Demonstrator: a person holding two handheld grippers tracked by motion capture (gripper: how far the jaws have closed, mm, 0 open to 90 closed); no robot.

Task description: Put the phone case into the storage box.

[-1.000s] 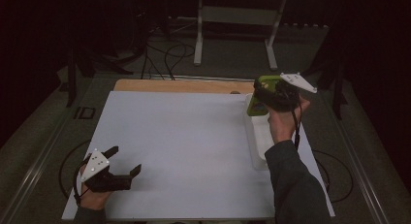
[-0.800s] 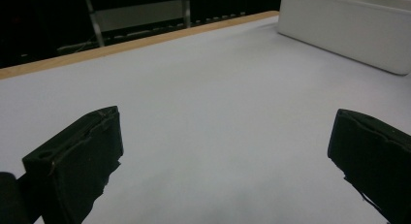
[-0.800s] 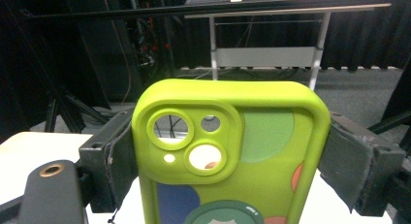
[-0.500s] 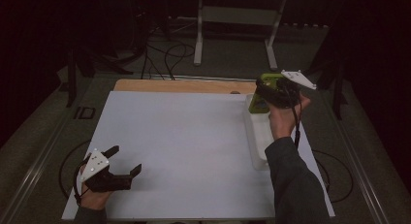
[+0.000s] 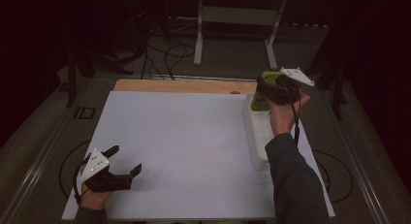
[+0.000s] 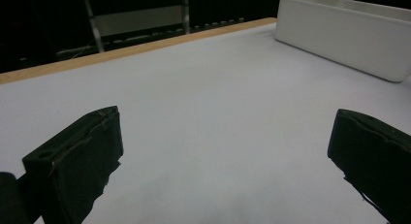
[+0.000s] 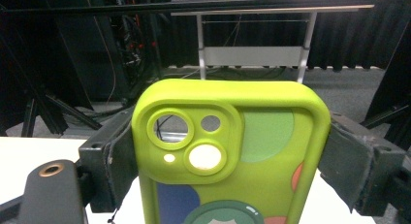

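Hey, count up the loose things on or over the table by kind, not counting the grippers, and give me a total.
Phone case, lime green, clamped in the right gripper: 1
White bin, long, at the table's right edge: 1
Total: 2

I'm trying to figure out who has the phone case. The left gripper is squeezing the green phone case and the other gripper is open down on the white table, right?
Not quite: the right gripper is squeezing the green phone case, as the right gripper view shows. The left gripper is the open one, down by the white table.
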